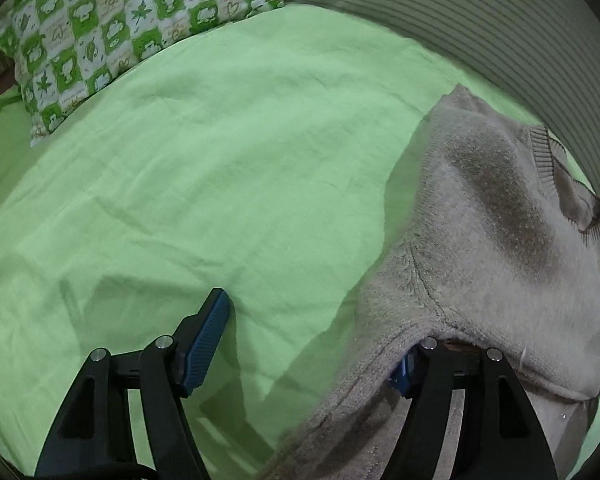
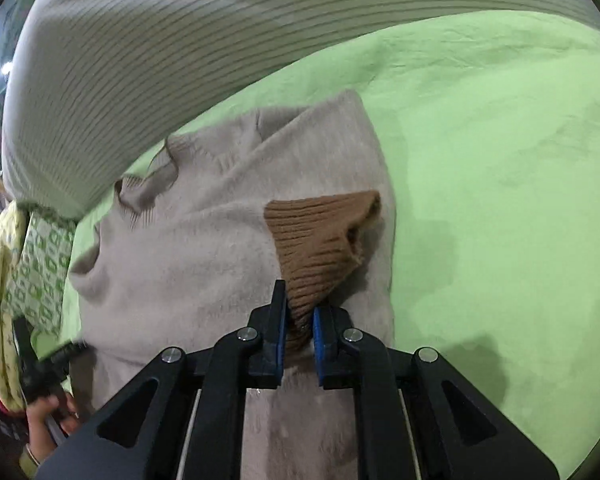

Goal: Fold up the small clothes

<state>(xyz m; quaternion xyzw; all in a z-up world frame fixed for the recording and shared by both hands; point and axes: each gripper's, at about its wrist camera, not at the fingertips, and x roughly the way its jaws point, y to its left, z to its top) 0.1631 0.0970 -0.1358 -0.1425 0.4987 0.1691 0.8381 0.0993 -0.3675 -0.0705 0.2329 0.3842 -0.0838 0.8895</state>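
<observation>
Brown ribbed cuff point(image 2: 320, 236) sat pinched in your right hand-held gripper point(image 2: 299, 320), carrying the sleeve across the sweater point(image 2: 188, 248); left hand-held gripper point(image 1: 312, 344) gaped, seemingly empty.

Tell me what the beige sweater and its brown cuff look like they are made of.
Beige sweater: soft, fuzzy knit, probably wool or fleece-like synthetic; the nap looks brushed and matte. Brown cuff: ribbed knit, shown by its raised parallel ridges; fibre unclear.

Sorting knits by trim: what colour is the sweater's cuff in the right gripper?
Brown ribbed cuff, clearest in the right wrist view.
</observation>
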